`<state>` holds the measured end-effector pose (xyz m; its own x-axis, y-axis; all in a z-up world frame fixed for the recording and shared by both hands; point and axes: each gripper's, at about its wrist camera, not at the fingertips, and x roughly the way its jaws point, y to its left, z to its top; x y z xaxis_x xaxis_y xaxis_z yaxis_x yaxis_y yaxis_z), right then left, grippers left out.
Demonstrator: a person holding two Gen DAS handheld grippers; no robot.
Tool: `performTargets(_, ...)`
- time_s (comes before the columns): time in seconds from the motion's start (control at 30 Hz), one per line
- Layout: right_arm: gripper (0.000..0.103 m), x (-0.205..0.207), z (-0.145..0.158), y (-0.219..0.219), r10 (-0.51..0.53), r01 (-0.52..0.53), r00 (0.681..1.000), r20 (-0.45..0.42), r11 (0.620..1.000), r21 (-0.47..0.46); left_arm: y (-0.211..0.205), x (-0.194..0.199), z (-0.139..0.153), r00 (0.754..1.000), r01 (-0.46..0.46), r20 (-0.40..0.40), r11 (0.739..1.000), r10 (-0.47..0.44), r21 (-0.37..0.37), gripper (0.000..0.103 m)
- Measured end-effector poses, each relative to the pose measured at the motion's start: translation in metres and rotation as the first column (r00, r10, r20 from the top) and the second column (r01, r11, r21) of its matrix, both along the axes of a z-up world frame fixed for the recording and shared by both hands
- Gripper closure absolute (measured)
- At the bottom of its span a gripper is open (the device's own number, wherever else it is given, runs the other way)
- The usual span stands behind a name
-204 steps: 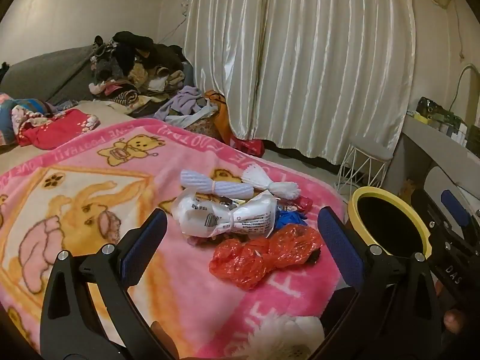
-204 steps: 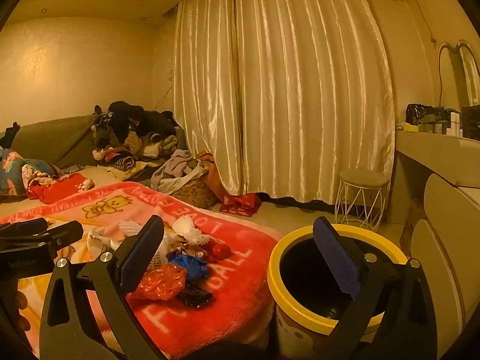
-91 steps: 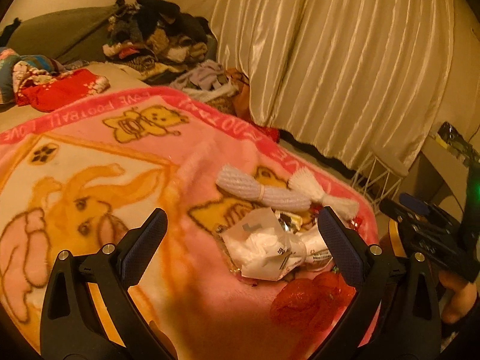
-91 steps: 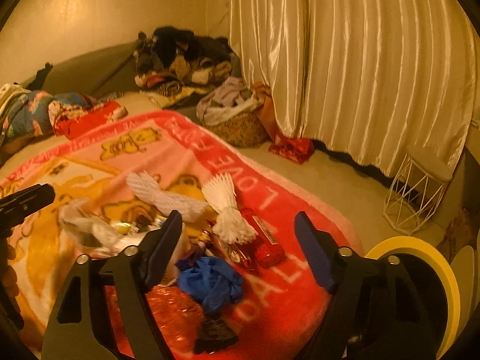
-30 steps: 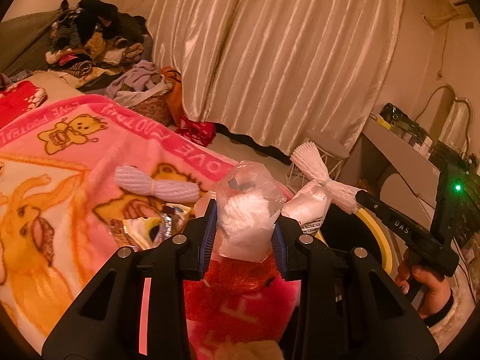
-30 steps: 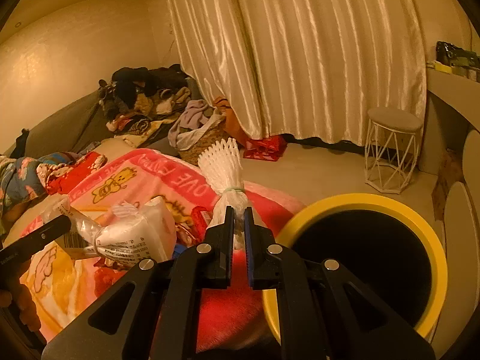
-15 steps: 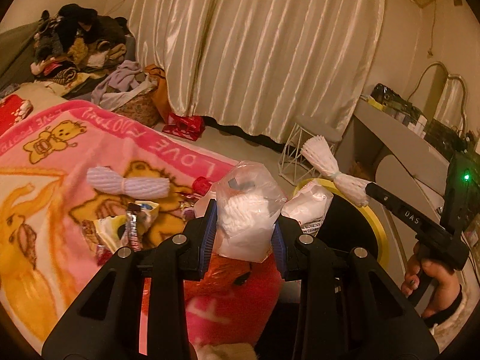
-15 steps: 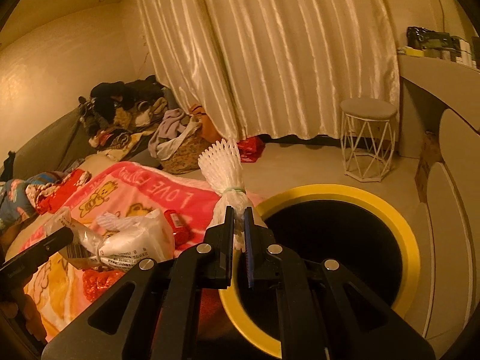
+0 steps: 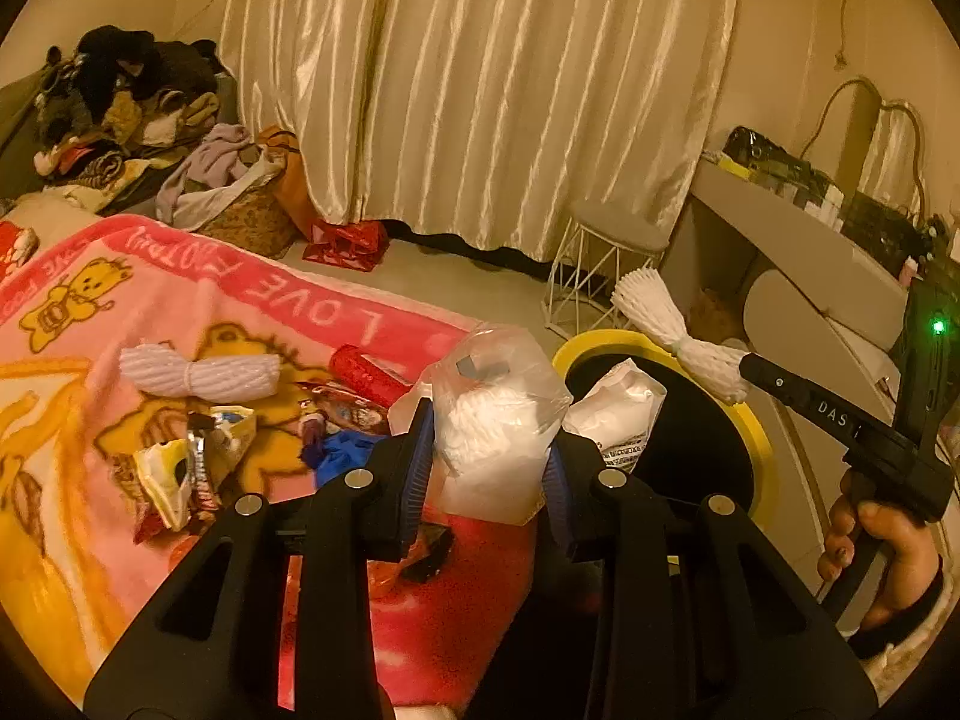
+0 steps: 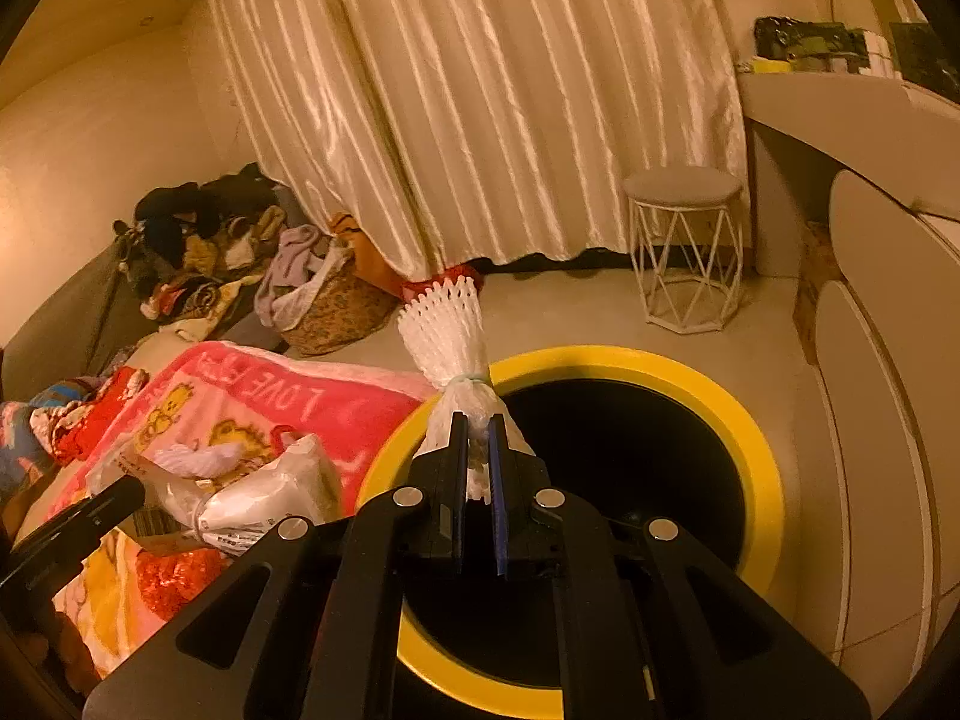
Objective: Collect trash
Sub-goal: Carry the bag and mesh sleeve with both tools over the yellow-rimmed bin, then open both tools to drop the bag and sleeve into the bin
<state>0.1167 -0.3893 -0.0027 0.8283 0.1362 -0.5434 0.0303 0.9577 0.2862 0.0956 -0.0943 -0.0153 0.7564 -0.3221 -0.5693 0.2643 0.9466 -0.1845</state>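
Note:
My left gripper (image 9: 486,450) is shut on a clear plastic bag of white stuffing (image 9: 498,420), held beside the rim of a yellow-rimmed black bin (image 9: 753,426). My right gripper (image 10: 477,468) is shut on a white foam net bundle (image 10: 447,324) tied in the middle, and it hangs over the bin's (image 10: 762,474) near-left rim. In the left wrist view the foam net bundle (image 9: 672,324) and the right gripper (image 9: 750,369) sit above the bin's far side. More trash lies on the pink blanket (image 9: 180,300): a second foam net (image 9: 198,369), wrappers (image 9: 192,462), a red packet (image 9: 366,372).
A white wire stool (image 10: 684,246) stands on the floor before the cream curtain (image 10: 480,108). A laundry basket (image 10: 330,294) and a clothes pile (image 9: 120,102) are at the left. A grey desk (image 9: 798,240) lies right. A hand (image 9: 882,546) grips the right tool.
Both grippers have carried their loads rightwards off the blanket towards the bin. The foam net now hangs over the bin's rim, and the plastic bag is nearer its edge.

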Motion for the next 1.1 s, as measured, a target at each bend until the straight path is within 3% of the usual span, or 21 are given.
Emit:
performTargets(0.43,0.096,0.006,-0.023,-0.031,-0.102,0.104,0.991,-0.090,0.994,0.020,-0.043,0.022,-0.015,0.998,0.050,-0.029,0.997,-0.048,0.057,0.076)
performTargets(0.83,0.096,0.008,-0.032,-0.050,-0.135,0.140,0.984,-0.114,0.989,0.036,-0.075,0.042,-0.030,0.994,0.100,-0.062,0.991,-0.095,0.086,0.074)
performTargets(0.9,0.094,0.008,-0.033,-0.052,-0.143,0.149,0.982,-0.123,0.988,0.037,-0.078,0.045,-0.032,0.993,0.102,-0.068,0.992,-0.097,0.079,0.069)
performTargets(1.0,0.086,0.008,-0.038,-0.055,-0.160,0.170,0.976,-0.149,0.984,0.057,-0.078,0.047,-0.034,0.993,0.098,-0.067,0.994,-0.095,0.048,0.046)
performTargets(1.07,0.068,0.008,-0.042,-0.058,-0.179,0.190,0.971,-0.161,0.980,0.057,-0.076,0.045,-0.034,0.995,0.087,-0.060,0.996,-0.085,0.031,0.027)
performTargets(1.1,0.065,0.009,-0.043,-0.059,-0.179,0.191,0.970,-0.162,0.979,0.064,-0.075,0.044,-0.034,0.995,0.081,-0.060,0.996,-0.080,0.025,0.024)
